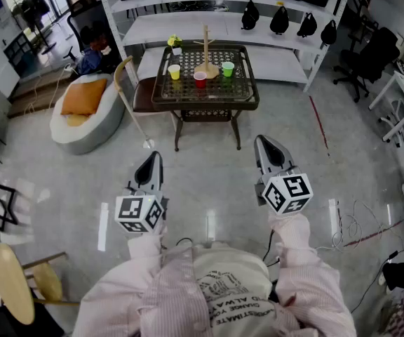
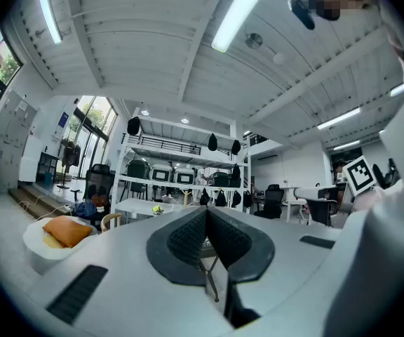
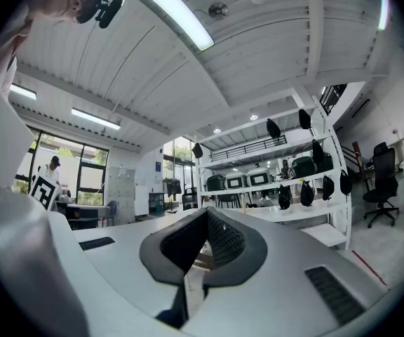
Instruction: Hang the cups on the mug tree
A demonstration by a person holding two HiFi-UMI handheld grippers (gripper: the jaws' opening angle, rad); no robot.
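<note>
Head view, read from the left: a white beanbag (image 1: 83, 114) with an orange cushion lies on the floor, and a wooden chair (image 1: 133, 90) stands just beside the left edge of the dark metal table (image 1: 203, 106). The left gripper (image 1: 153, 161) is held level in front of the person, well apart from the table; the left gripper view shows its jaws pressed together with nothing between them (image 2: 206, 215). On the lattice tabletop, from left to right, stand the yellow cup (image 1: 174, 71), the red cup (image 1: 200, 79) and the green cup (image 1: 228, 69), all upright and unhung. The wooden mug tree (image 1: 205, 48) rises between them, just behind the red cup, and no cup hangs on its pegs as far as the small view shows. The right gripper (image 1: 264, 146) is likewise level and well short of the table; the right gripper view shows its jaws shut on nothing (image 3: 205, 215). The step in hand appears to be the approach. Recommended procedure: walk up until the cups are within reach, and part the jaws of the working gripper before it arrives at a cup. Take each cup by its wall from the side, keeping clear of its neighbours and the tree. The cups look light and may tip or slide if nudged by closed jaws.
</note>
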